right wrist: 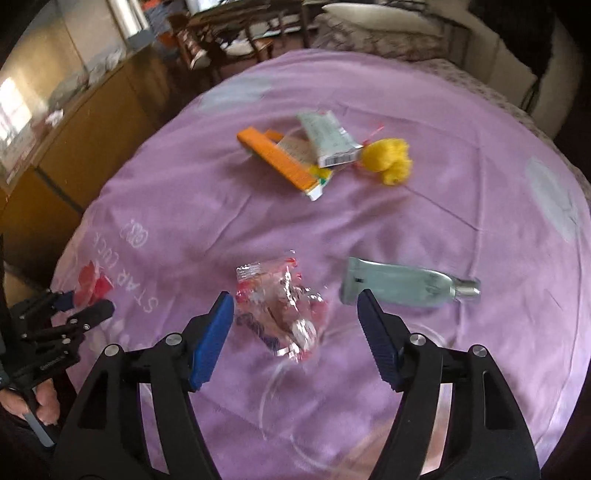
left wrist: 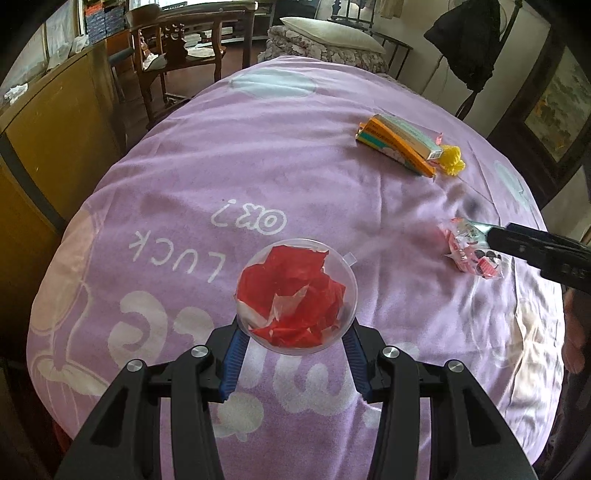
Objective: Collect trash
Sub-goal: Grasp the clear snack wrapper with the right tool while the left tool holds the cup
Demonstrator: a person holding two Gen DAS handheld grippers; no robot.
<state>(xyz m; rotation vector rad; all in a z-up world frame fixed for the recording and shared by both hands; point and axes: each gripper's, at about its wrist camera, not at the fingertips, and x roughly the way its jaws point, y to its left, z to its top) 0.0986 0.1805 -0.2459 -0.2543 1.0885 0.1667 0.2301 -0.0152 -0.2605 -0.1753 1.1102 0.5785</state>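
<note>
My left gripper (left wrist: 295, 332) is shut on a clear round plastic bowl (left wrist: 255, 266) that holds crumpled red paper (left wrist: 291, 291), just above the purple blanket (left wrist: 258, 166). My right gripper (right wrist: 295, 321) is open, its blue fingers on either side of a crinkled clear and pink wrapper (right wrist: 284, 302) lying on the blanket. The wrapper also shows in the left wrist view (left wrist: 469, 251), with the right gripper's black finger over it. A pale green tube (right wrist: 402, 286) lies just right of the wrapper.
Orange and pale green cartons (right wrist: 299, 155) and a yellow crumpled ball (right wrist: 391, 160) lie further back on the blanket (right wrist: 480, 221). A wooden cabinet (left wrist: 55, 129) stands at left, chairs (left wrist: 177, 48) and pillows (left wrist: 332, 33) behind.
</note>
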